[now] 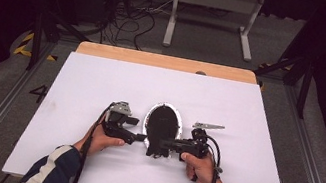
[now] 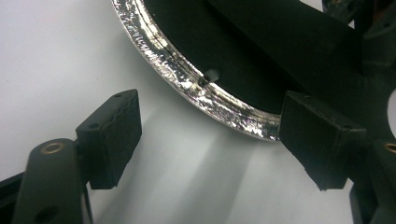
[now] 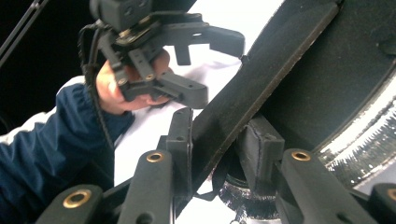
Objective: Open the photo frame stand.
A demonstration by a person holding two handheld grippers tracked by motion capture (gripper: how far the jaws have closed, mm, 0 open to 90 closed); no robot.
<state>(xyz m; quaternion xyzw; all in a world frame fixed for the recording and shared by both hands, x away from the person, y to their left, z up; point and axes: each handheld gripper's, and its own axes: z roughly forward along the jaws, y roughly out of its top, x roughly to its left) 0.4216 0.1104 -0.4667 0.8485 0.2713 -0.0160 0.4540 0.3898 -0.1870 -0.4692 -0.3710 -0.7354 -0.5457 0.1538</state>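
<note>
On the white table [image 1: 102,81], the left hand-held gripper [image 1: 135,136] stands spread and empty, just left of the black oval pad with a silver foil rim [image 1: 163,122], whose long axis runs away from the person. The right hand-held gripper [image 1: 167,144] pinches the flat black strap [image 3: 261,88] at the pad's near end.

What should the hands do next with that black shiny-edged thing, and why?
Probably lift the right gripper a little. Its jaws are clamped on the black strap of the silver-rimmed black thing, while the left gripper is open beside the rim with nothing between its jaws, so the right gripper alone holds it.
</note>
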